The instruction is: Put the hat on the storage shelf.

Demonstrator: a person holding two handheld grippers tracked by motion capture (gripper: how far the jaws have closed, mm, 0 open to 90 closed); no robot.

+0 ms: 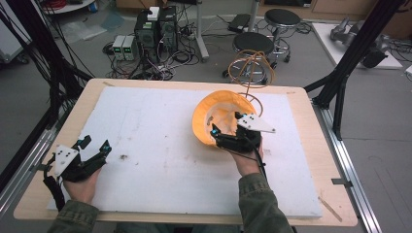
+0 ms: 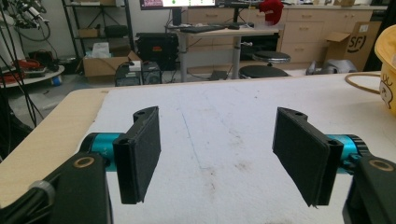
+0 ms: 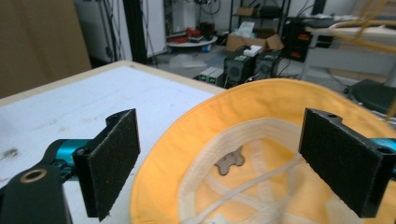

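**Right gripper closing in on an upturned yellow hat**

Standing beside the table (image 1: 301,160), I see a yellow hat (image 1: 216,112) lying crown down on the white sheet (image 1: 160,145) that covers the tabletop, towards the far right part of it. Its pale lining and tie strings face up, and a small grey tab sits at the bottom of the crown.

The right gripper (image 1: 224,127) hangs over the near rim of the hat. In the right gripper view its jaws stand wide apart, one pad out over the bare sheet to the side of the brim, the other over the hat's opening. Neither pad presses on the fabric, so nothing is held.

The left gripper (image 1: 94,144) rests near the front left corner of the table, well apart from the hat. Its jaws are wide open too, with only stained white sheet between them, and the hat's edge peeks in at the far right of the left gripper view.

A loop of orange cable (image 1: 252,65) rises behind the table, near two black stools (image 1: 282,19) on the floor.

As I judge it, the work has barely started: the approach is made, but the hat is not yet gripped. Closing on the brim and whatever is to be done with the hat all remain.
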